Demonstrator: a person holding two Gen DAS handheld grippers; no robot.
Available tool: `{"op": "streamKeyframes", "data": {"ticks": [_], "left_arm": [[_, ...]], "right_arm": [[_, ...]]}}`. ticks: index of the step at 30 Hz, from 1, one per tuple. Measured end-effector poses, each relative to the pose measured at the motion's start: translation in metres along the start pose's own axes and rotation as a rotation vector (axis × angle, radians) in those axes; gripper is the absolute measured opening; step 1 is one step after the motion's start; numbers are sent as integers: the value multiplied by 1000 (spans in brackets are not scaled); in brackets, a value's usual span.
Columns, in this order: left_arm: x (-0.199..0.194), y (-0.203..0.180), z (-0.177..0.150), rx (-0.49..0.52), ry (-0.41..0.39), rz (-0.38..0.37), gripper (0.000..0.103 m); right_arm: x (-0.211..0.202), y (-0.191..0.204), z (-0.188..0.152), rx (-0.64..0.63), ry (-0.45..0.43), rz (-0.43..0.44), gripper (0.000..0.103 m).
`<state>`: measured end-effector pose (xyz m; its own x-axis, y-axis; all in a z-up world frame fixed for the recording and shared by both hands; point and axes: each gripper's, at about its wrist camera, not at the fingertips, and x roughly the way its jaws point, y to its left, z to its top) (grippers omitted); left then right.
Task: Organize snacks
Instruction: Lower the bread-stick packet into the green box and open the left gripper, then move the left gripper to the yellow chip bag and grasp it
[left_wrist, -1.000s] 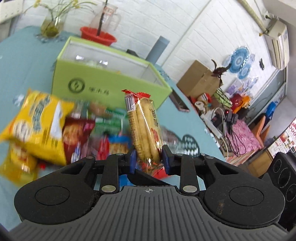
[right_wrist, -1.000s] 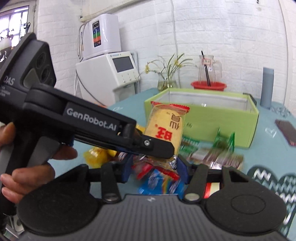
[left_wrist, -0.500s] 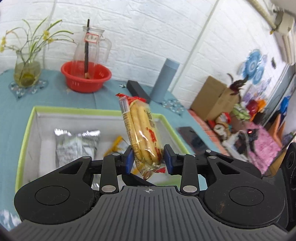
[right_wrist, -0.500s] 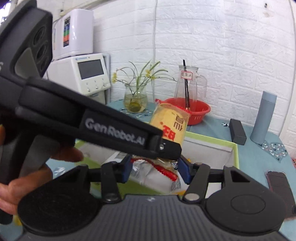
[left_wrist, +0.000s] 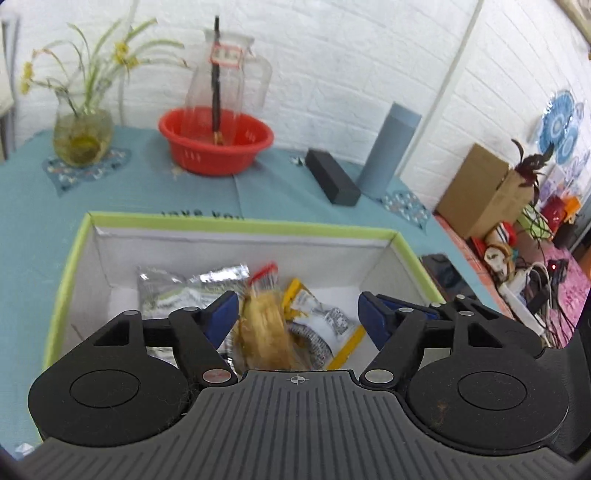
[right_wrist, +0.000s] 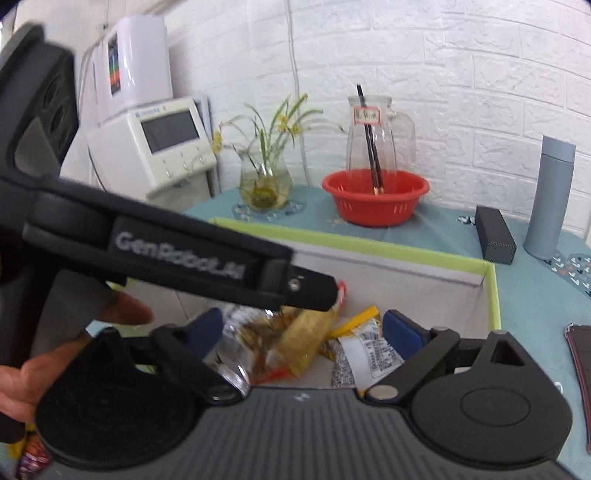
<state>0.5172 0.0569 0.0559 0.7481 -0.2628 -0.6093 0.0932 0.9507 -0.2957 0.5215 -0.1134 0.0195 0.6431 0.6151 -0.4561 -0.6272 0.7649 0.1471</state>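
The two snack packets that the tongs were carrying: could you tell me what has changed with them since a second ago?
Both tongs travelled from the snack pile to above the green box, and their jaws have just been opening. The left tongs let go the biscuit packet; the right tongs let go the yellow packet. Both packets are dropping into the box. The red basin stayed put.

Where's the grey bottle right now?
The grey bottle stands upright by the white brick wall, right of the red basin, with the black box lying beside it.
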Motion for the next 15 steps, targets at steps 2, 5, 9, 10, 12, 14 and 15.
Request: {"op": "streamKeyframes", "data": {"ticks": [2, 5, 9, 10, 12, 14, 15], "left_arm": [[-18, 0, 1, 3, -29, 13, 59], [-53, 6, -3, 1, -74, 42, 63], [-112, 26, -20, -21, -158, 103, 68], [-128, 33, -27, -39, -179, 123, 71], [-158, 48, -48, -81, -227, 162, 72], [-187, 63, -75, -128, -278, 194, 73], [-200, 71, -91, -152, -299, 203, 73]], "right_arm": [[-9, 1, 4, -4, -28, 8, 94], [-21, 9, 8, -19, -62, 22, 94], [-30, 24, 14, -37, -83, 67, 94], [-32, 31, 14, -52, -85, 80, 94], [-36, 49, 14, -87, -94, 108, 94], [-36, 69, 11, -128, -88, 154, 94], [-36, 79, 9, -144, -76, 187, 94]]}}
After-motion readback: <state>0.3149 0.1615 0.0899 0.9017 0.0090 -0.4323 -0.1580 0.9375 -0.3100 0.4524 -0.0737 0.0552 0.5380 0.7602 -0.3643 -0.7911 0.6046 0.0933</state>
